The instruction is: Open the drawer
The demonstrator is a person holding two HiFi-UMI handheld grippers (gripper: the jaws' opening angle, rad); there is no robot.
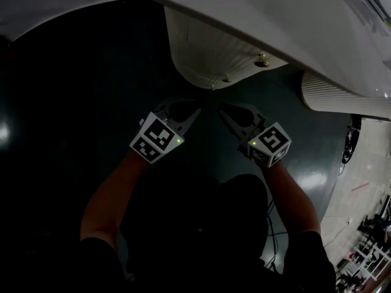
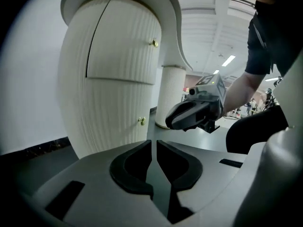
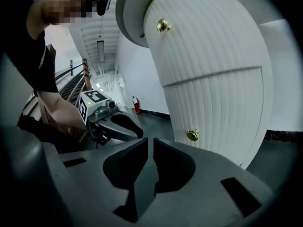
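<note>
Left claw (image 2: 154, 144): jaws together, nothing between them; hovers in front of the pedestal.
Right claw (image 3: 150, 142): likewise closed and empty; just beside the left one, tips near each other, not touching.
Floor (image 1: 67, 102): dark and glossy under both claws.
Risk, grip: closed jaws cannot take a knob. If they are not parted before contact, they will probably just bump it.
Risk, slip: the knobs are small, round and polished. A pinch off centre could slide off once the pull starts.
Risk, clash: the claws sit close together, so moving both toward one knob could knock them together.
Pedestal (image 2: 113, 103): white, ribbed and rounded; stands under the white bench (image 1: 275, 17), ahead of both claws and apart from them.
Drawer: in this pedestal. The upper front (image 2: 123, 41) carries the upper knob (image 3: 164, 25); the lower knob (image 3: 192, 135) sits below the seam. Cannot tell which front is the drawer meant; both look shut.
Facing: the fronts bulge outward toward the claws and the knobs stick out level, so the pull would likely run straight back toward the person.
Long axis: the upper front looks taller than wide, with upright ribs; lens curvature makes this uncertain.
Beyond: second ribbed column (image 1: 333, 96), then a lit hall.
</note>
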